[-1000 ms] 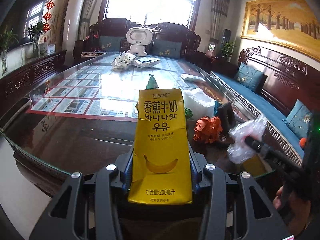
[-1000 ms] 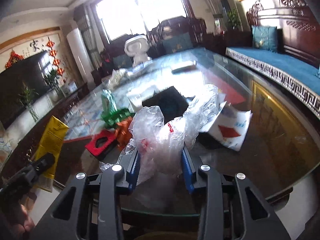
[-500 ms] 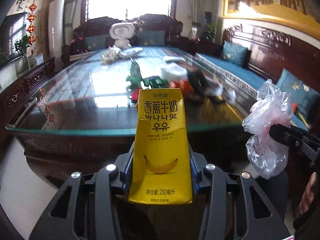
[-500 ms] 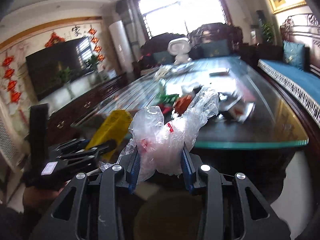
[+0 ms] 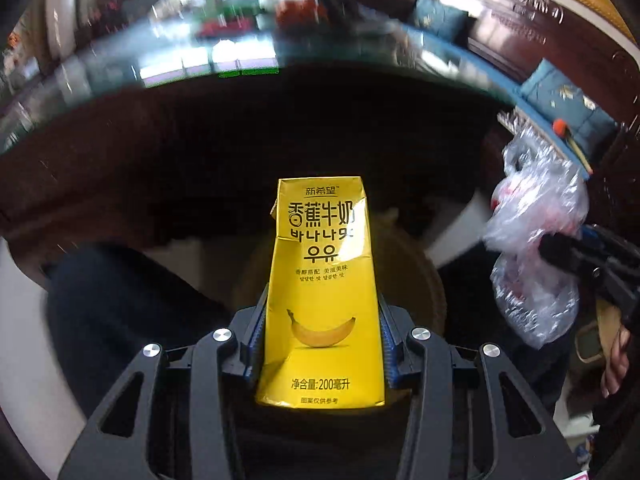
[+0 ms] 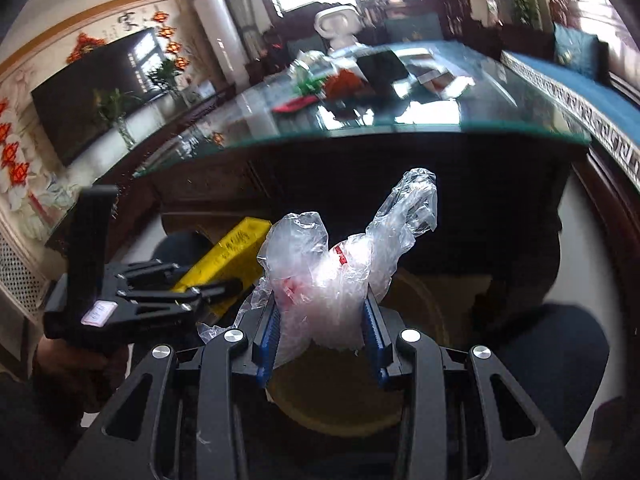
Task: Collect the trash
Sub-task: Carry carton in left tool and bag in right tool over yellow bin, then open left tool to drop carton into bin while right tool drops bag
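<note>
Under both loaded grippers, a round tan bin (image 6: 416,304), glass table (image 6: 400,128) beyond.

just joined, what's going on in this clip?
Trash pickup. The left gripper is clamped on a yellow banana milk carton; the right gripper is clamped on a crumpled clear plastic bag. Both are held off the glass table, above a round brownish bin on the floor. Nothing released yet.

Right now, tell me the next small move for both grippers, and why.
Probably lower both over the round tan bin and open. The left gripper clamps the yellow banana-milk carton, the right gripper the crumpled clear plastic bag, and the bin's mouth lies just beneath them.
</note>
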